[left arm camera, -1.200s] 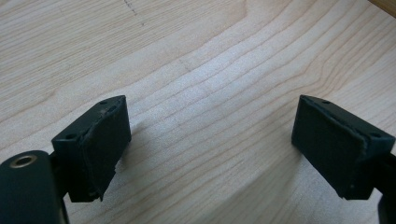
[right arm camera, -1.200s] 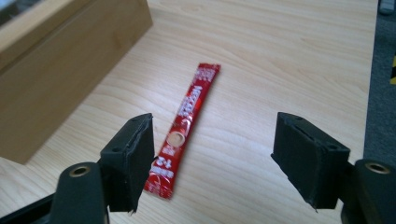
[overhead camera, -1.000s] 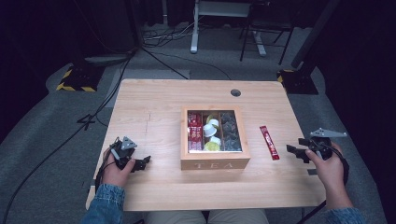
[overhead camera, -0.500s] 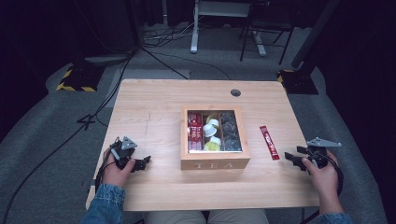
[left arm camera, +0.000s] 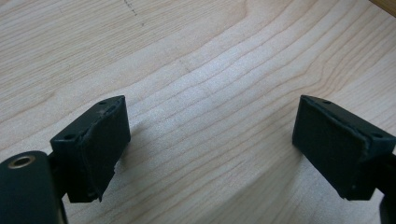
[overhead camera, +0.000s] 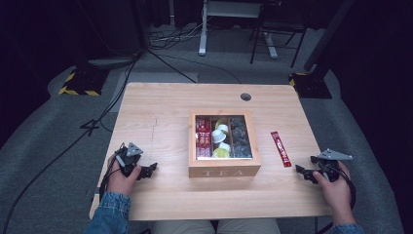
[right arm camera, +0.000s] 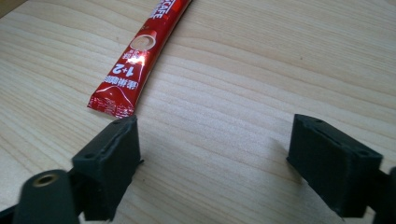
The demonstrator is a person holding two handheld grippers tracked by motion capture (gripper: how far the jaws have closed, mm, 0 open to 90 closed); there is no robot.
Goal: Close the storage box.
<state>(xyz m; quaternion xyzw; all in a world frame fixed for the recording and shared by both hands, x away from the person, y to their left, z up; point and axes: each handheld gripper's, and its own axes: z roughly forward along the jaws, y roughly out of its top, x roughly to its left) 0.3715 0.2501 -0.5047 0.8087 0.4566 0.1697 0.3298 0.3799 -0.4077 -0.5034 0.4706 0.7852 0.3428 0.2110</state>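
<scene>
A wooden tea box (overhead camera: 224, 168) marked TEA sits mid-table with a clear lid over red sachets, small cups and dark packets. A red coffee stick sachet (overhead camera: 280, 148) (right arm camera: 139, 62) lies flat on the table to the right of the box. My right gripper (overhead camera: 300, 171) (right arm camera: 212, 163) rests low on the table just short of the sachet's near end, jaws wide apart and empty. At the table's left front, my left gripper (overhead camera: 150, 169) (left arm camera: 210, 149) stands open over bare wood, nothing between its pads.
The light wooden table (overhead camera: 160, 122) has a round cable hole (overhead camera: 246, 96) at the back right. Around it is grey carpet with black cables (overhead camera: 58, 151) on the left, and a desk frame (overhead camera: 234, 29) and a chair stand behind.
My right gripper has come down and back toward the front edge, settling lower beside the sachet's near end. The left gripper has barely moved.
</scene>
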